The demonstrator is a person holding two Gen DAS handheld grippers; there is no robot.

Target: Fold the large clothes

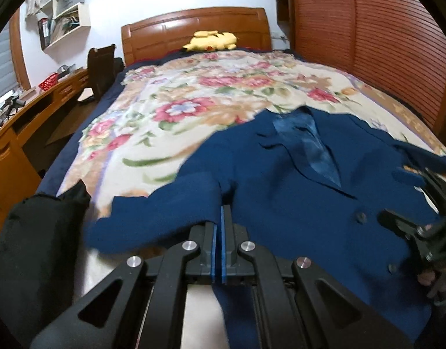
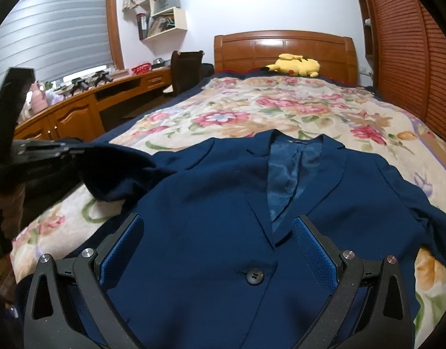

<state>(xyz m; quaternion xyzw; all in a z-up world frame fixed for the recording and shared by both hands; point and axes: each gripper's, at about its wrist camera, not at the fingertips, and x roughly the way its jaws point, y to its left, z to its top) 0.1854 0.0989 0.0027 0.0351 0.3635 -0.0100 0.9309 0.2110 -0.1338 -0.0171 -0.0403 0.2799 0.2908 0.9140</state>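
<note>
I am pinching the blue sleeve [image 1: 164,203] tight in my left tongs [image 1: 222,215]. The two blue pads are pressed together with the cloth caught between them at the tips. In the right camera view, the sleeve is hanging dark and bunched at about nine o'clock from the jacket's middle.

My right tongs [image 2: 217,247] are spread wide and holding nothing. They are hovering over the front of the blue jacket [image 2: 217,192], with its top button [image 2: 254,276] sitting between the two pads.

The jacket is lying face up on the flowery blanket [image 2: 295,107] of the bed, collar pointing to twelve o'clock, toward the yellow plush toy [image 2: 295,64] by the headboard.

I think the job now is laying this sleeve across the chest. To do it well, I should be carrying it low and slowly toward three o'clock, keeping the pinch firm so the cloth is not slipping. The right tongs could be pressing the front down so the jacket is not sliding. The sleeve should be landing flat, with no lumps.
</note>
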